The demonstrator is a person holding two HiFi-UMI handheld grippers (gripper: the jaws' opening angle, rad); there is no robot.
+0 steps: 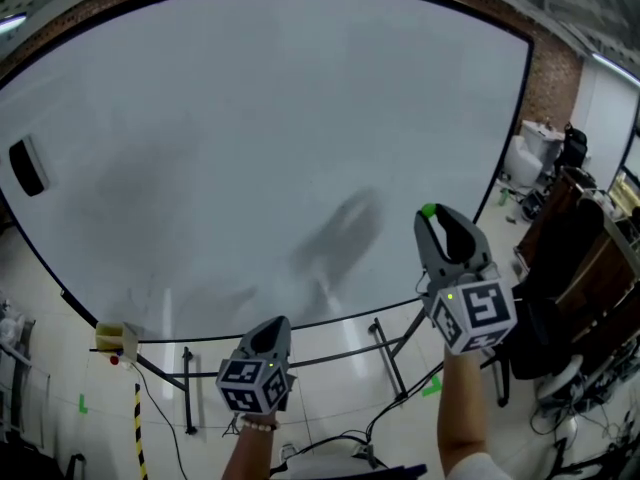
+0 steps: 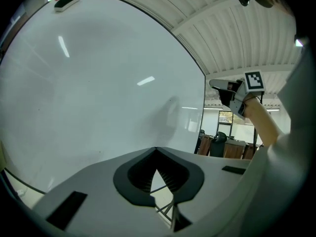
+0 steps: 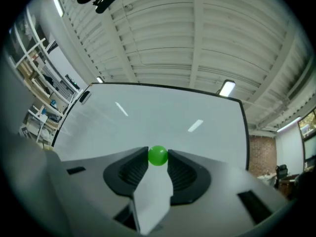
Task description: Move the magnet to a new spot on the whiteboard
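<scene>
Right gripper view: green magnet (image 3: 158, 155) between the jaws' tips.

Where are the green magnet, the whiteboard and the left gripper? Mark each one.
magnet (image 3: 158, 155): right gripper view, middle of the green ball between the jaws.
whiteboard (image 1: 250, 118): head view, bare white surface.
left gripper (image 2: 156, 151): left gripper view, where its closed fingertips meet.

- large white whiteboard (image 1: 250, 118): smooth, glossy, with dull grey smudges
- small round green magnet (image 3: 158, 155): shiny, smooth plastic
- red brick wall (image 1: 552, 78): rough, matt
</scene>
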